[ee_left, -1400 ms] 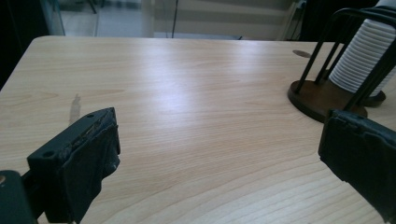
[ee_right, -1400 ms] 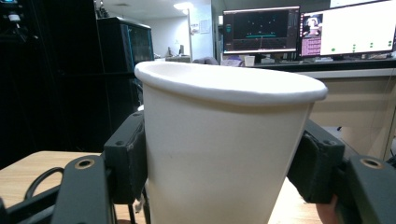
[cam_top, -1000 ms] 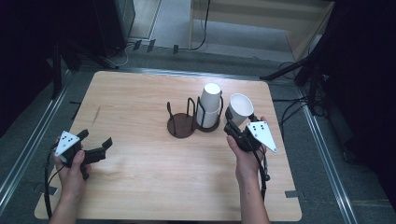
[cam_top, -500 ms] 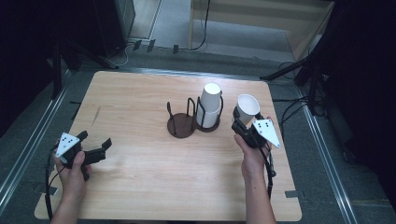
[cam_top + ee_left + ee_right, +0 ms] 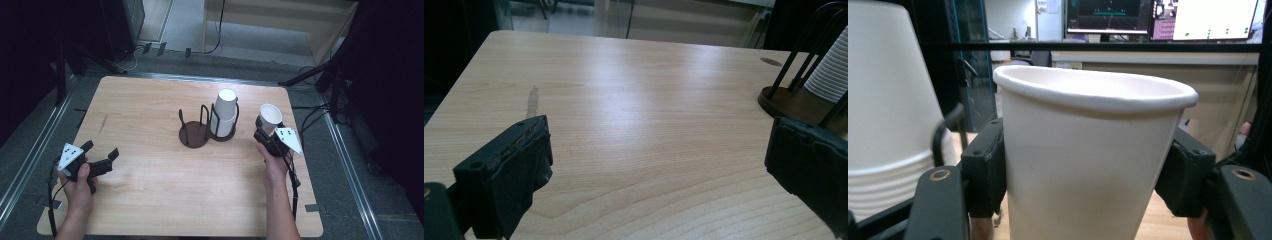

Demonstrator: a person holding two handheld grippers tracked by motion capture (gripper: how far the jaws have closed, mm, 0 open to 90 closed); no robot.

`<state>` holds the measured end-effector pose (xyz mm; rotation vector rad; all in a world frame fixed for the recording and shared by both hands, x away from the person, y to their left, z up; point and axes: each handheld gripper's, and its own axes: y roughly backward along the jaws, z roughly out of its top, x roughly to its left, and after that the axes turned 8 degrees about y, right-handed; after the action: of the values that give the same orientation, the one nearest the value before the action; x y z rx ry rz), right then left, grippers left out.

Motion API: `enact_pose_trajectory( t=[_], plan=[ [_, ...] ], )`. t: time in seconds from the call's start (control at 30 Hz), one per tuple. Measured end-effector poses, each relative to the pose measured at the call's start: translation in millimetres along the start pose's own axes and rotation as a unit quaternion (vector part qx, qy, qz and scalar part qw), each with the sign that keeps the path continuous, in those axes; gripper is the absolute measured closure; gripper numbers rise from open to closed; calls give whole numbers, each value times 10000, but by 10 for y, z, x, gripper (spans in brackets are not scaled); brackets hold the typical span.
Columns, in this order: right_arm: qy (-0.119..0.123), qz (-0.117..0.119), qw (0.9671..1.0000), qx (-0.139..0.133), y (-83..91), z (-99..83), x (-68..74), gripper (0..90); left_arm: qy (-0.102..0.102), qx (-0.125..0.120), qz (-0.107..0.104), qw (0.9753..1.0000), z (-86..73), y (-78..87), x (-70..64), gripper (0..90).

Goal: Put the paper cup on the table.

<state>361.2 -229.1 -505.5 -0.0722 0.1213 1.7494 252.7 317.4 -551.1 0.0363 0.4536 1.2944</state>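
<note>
The right gripper (image 5: 265, 131) was clamped on a single white paper cup (image 5: 270, 118), holding it mouth-up just to the right of the dark wire cup holder (image 5: 200, 131) near the middle of the wooden table (image 5: 150, 200). In the right gripper view the two jaws pressed against opposite sides of the cup (image 5: 1088, 155) a little below its rolled rim, and the wall between them looked unbuckled. Such a cup was likely very light and thin-walled: stiff near the rim, easily crushed lower down, and smooth enough to slip if the squeeze were slack, so a modest grip high on the wall seemed the sound place to hold it. The left gripper (image 5: 95, 160) rested low at the near left of the table with its jaws wide apart and nothing between them; the left gripper view confirmed bare wood in the gap. The high view gave the layout, showing a stack of inverted cups (image 5: 225, 112) seated in the holder's right ring and the left ring vacant. The right gripper view added the jaw contact and the ribbed edges of the nested stack (image 5: 893, 125) close at its left. Whether the held cup's base touched the table could not be told, as both views hid it.
</note>
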Motion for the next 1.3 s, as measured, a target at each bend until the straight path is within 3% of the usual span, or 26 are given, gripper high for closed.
enact_pose_trajectory(
  t=[0.2,0.43,0.57,0.7,0.97,1.17,1.3],
  plan=[
    [-148,3,9998,168,-108,-127,-44,317,-6,1,12,10000,0,-1,-2,0],
    [-18,-147,9987,489,-222,-255,-106,317,1,10,9,10000,1,-1,1,0],
    [-107,-117,9976,667,-259,-287,-130,317,4,13,2,10000,1,-2,1,0],
    [128,-202,9956,907,-294,-309,-143,315,-1,13,4,10000,1,-2,-2,0],
    [-258,-123,9924,1196,-344,-365,-158,299,5,23,-6,10000,2,-4,1,0],
    [-166,-164,9918,1259,-350,-369,-140,283,10,22,-1,10000,2,-5,0,0],
    [-236,-240,9906,1324,-349,-363,-142,259,14,25,-3,10000,2,-5,1,0]
  ],
)
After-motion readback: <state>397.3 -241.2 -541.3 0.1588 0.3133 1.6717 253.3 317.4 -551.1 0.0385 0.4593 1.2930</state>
